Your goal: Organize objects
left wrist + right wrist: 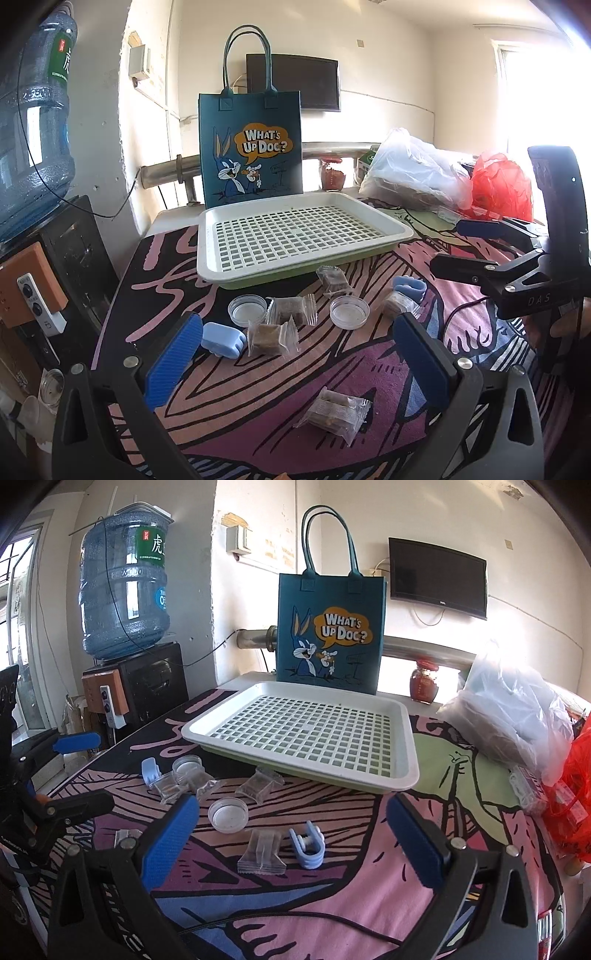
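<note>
Well, your left gripper (295,354) and right gripper (291,843) both gape wide and hold nothing, over snack packets (291,310), clear dishes (349,312) and blue clips (224,340) strewn before the empty white tray (295,236). Only your left view shows the brown filling in the packets (the right washes them clear). All sits on a cartoon-print cloth (332,893), a rabbit tote bag (330,631) behind.
</note>
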